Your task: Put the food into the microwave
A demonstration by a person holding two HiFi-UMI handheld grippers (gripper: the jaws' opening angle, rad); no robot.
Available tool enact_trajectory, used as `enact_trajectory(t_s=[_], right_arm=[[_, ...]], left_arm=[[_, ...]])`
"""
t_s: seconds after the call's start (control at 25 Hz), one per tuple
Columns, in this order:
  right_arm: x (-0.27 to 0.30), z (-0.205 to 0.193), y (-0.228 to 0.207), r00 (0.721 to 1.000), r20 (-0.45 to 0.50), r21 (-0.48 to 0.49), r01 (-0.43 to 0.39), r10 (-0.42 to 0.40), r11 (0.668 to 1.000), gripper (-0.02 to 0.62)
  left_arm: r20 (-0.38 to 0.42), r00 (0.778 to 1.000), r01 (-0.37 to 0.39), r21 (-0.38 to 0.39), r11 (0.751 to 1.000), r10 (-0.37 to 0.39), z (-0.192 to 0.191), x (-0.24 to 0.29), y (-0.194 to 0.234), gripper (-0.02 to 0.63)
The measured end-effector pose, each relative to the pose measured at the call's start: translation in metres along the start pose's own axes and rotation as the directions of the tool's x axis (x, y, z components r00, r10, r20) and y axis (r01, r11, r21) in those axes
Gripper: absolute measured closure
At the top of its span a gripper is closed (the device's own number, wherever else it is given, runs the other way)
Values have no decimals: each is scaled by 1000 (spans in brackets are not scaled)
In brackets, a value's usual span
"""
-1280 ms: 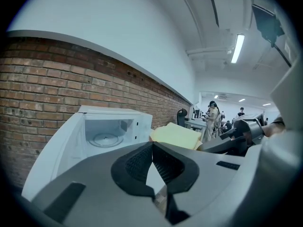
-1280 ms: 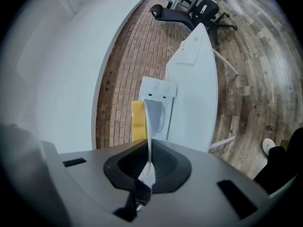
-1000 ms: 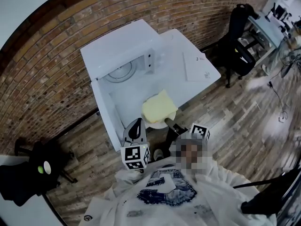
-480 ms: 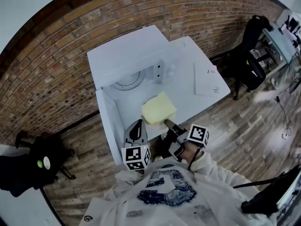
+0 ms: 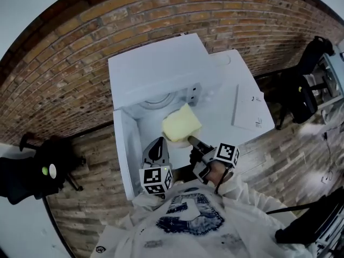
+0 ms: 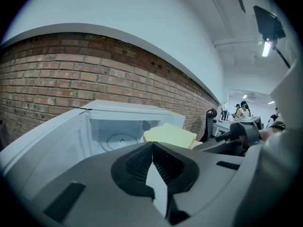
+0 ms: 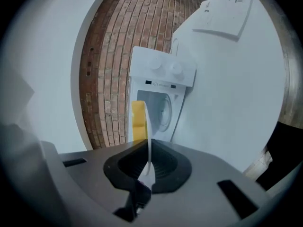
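The plate point(image 7: 148, 126) of yellow food point(image 5: 181, 123) is pinched by its rim in the right gripper point(image 5: 191, 140), at the mouth of the open microwave point(image 5: 156, 69). The left gripper point(image 5: 156, 145) is closed on nothing. The plate should be kept flat and slid in slowly

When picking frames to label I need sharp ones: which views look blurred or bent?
Head view: sharp, but the lens bends the brick wall into an arc. Left gripper view: ceiling lamp glares. Right gripper view: held plate edge blurs.
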State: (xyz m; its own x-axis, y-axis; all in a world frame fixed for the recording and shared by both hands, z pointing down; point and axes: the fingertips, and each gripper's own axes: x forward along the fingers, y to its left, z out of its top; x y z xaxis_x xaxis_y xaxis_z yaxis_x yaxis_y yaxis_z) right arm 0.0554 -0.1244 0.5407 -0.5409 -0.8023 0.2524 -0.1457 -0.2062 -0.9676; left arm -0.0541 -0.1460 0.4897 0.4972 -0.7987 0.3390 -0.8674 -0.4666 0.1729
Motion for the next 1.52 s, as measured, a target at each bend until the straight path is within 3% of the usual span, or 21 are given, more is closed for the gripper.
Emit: enact_trajectory(t_s=[0.48, 0.76, 1.12, 1.52], right_arm=[[47, 33, 0, 983, -181, -24, 11, -15, 1000, 574], [60, 41, -8, 969, -244, -29, 16, -23, 999, 574], [85, 41, -17, 963, -269, -9, 33, -34, 999, 574], [115, 50, -35, 968, -244, 5, 68, -65, 998, 574]], left_arm=[[7, 980, -198, -57, 979, 199, 8, 34, 32, 595], [16, 962, -269, -66, 961, 271, 7, 43, 43, 595], [31, 956, -290, -70, 954, 293, 11, 43, 54, 595], [17, 966, -257, -69, 964, 258, 5, 63, 66, 595]])
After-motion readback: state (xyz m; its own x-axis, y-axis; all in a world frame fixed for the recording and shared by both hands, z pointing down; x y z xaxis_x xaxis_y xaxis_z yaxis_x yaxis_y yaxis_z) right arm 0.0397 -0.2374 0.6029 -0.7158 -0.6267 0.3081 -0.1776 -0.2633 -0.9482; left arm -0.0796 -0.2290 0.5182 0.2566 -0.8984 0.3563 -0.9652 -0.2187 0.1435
